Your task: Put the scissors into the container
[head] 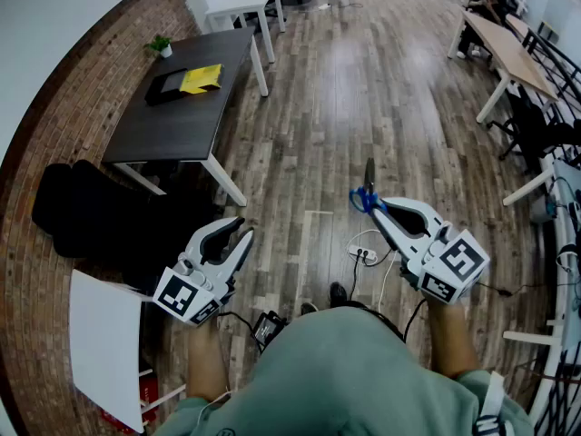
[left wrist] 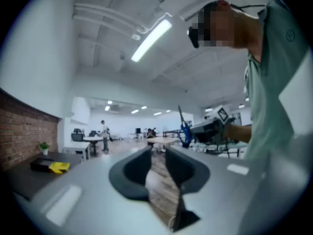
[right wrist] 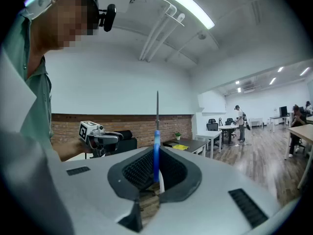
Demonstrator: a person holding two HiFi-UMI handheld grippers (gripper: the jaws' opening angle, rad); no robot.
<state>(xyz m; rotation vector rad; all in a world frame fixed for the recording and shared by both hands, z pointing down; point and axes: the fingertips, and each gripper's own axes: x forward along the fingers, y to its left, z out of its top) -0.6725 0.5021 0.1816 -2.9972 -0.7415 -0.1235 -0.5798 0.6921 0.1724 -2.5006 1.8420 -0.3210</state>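
While the L gripper [head: 243, 236] hung empty w/ jaws just narrowly apart, the R gripper [head: 372, 207] was clamped on the blue handle of the scissors [head: 368, 178], blades up, in mid-air above the wood floor [head: 336, 107]

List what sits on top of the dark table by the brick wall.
On the dark table: a small potted plant at its far corner, and a yellow packet overlapping a black flat object. The part of that object under the packet is hidden.
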